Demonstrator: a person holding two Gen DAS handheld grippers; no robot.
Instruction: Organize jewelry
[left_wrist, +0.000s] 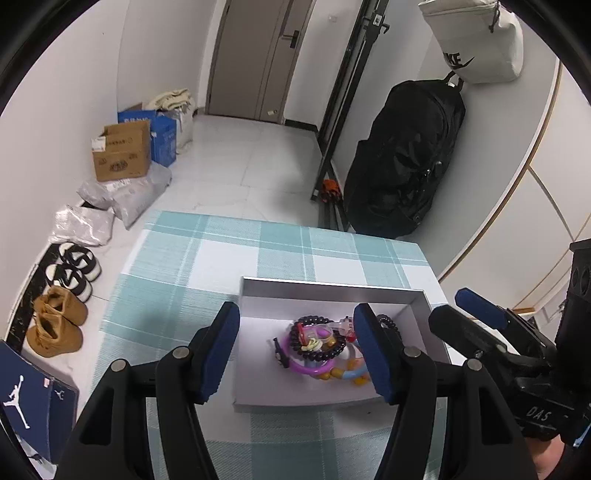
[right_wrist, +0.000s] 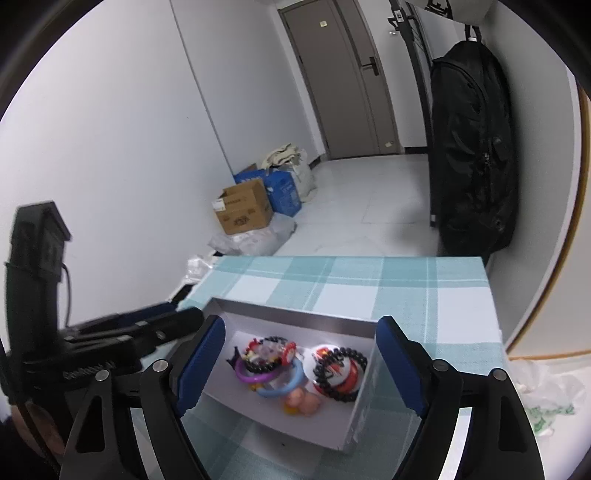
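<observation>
Both grippers hover over the white box (right_wrist: 354, 424) with jaws spread wide, nothing between the pads. Left gripper (left_wrist: 303, 354) sits above the near-left of the box; right gripper (right_wrist: 295, 369) frames the box from its near side. In the left wrist view the right gripper (left_wrist: 469, 317) shows at far right, also gaping.

All jewelry is already in the box, which sits on the teal plaid tablecloth (right_wrist: 406, 284):
- dark beaded bracelet (left_wrist: 321, 339) lying on a purple bangle (left_wrist: 310, 367)
- blue bangle (right_wrist: 284, 386) partly under the purple one (right_wrist: 255, 376)
- second black bead bracelet (right_wrist: 343, 373) draped over a red-and-white round piece (right_wrist: 332, 369), right half of the box
- small peach-coloured lumps (right_wrist: 304, 400) at the near edge, can't tell what they are

Handling, my read:
- everything light; box itself likely light card and will slide on the cloth if nudged
- bead bracelets: probably elastic-strung, floppy, round beads slip. Pinch across the strand at a free arc, not on a single bead
- bangles: stiff, smooth plastic, slippery. Grab across the ring wall where it clears the pile
- pieces overlap, so lifting one likely drags its neighbour. Take the top bead bracelet first

Looks close to done, unless the items still need separating.
</observation>
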